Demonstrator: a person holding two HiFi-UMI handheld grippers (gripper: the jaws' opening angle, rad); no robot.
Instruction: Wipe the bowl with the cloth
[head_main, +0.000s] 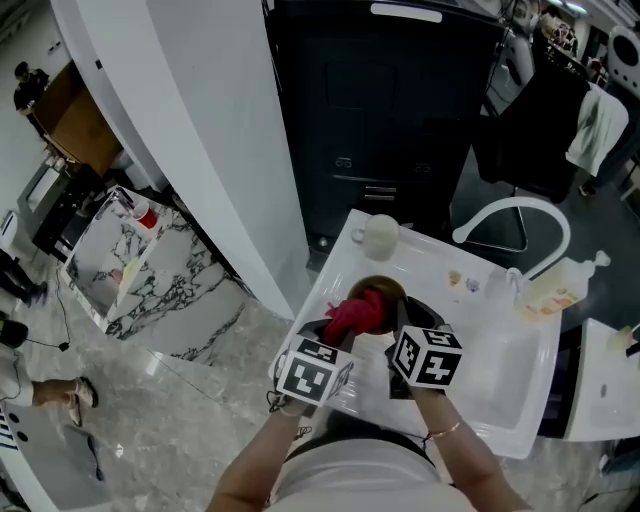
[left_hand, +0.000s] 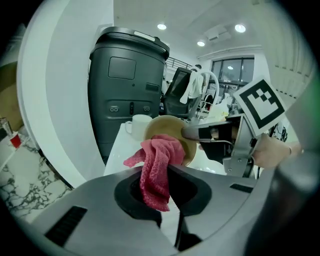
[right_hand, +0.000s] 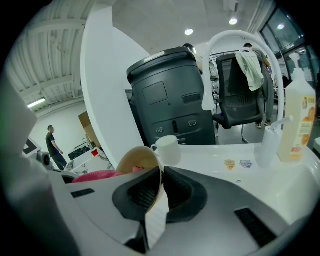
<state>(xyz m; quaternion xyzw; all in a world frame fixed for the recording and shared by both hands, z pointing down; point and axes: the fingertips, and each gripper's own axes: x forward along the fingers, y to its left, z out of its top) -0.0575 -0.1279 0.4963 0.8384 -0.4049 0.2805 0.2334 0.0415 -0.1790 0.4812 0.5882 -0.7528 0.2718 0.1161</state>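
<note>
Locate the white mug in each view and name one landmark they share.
Head view: mug just above centre, beyond the bowl.
Left gripper view: mug left of centre, behind the bowl.
Right gripper view: mug centre, right of the bowl.
Shared landmark: the dark bin behind it.

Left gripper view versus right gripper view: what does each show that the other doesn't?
Only the left: the left gripper shut on the cloth, and the right gripper seen from outside. Only the right: the bowl pinched by its rim between its own jaws, and a distant person. Both: bowl, cloth, mug, dark bin.
</note>
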